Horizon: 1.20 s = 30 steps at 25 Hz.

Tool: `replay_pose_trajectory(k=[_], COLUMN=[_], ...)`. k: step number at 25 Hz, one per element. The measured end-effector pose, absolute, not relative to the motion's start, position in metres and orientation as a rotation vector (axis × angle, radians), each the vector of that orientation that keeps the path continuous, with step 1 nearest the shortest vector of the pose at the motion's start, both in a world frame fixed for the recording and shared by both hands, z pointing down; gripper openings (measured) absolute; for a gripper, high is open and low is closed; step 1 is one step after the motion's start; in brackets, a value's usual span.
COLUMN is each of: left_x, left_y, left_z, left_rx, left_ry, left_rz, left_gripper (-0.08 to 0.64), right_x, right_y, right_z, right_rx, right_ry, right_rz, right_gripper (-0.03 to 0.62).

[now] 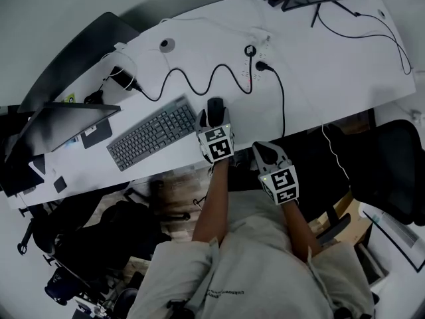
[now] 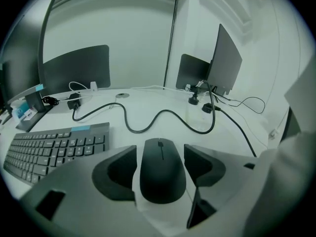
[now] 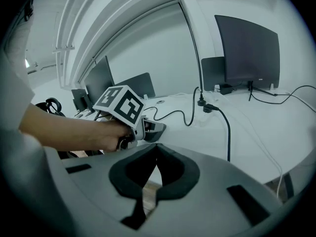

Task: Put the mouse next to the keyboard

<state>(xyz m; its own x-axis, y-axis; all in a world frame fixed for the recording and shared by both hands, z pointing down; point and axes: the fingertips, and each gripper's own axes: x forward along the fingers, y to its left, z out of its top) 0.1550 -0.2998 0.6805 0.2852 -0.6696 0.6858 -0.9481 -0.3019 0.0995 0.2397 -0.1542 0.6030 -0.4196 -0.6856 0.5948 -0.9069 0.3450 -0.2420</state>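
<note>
The left gripper [image 1: 214, 119] is reaching over the near edge of the tabletop [image 1: 332, 72] and straddling the mouse [image 1: 214, 105]. The mouse is lying flat just off the right end of the keyboard [image 1: 151, 133], close but not touching it. The fingers [image 2: 116, 174] are standing parted, one along each flank of the mouse. A thin sliver of tabletop is showing on the left side, so they appear to be bracketing the mouse rather than squeezing it; a low, rounded body like this can only be taken by its sides. The right gripper [image 1: 265, 153] is hanging off the tabletop edge with its fingers closed together on nothing, seemingly out of the way because one gripper is enough. Judging by the layout, the mouse is already sitting where the task wants it
</note>
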Motion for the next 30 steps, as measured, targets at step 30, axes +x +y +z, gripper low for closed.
replay_pose_trajectory(k=[30], left_x=[-0.07], left_y=[-0.12], left_z=[0.542], left_rx=[2.278], left_ry=[-1.435], left_rz=[0.423], left_gripper=[0.299], right_x=[0.066], right_y=[-0.091], right_z=[0.558], right_rx=[1.4], right_ry=[-2.35], right_rz=[0.599], right_gripper=[0.006])
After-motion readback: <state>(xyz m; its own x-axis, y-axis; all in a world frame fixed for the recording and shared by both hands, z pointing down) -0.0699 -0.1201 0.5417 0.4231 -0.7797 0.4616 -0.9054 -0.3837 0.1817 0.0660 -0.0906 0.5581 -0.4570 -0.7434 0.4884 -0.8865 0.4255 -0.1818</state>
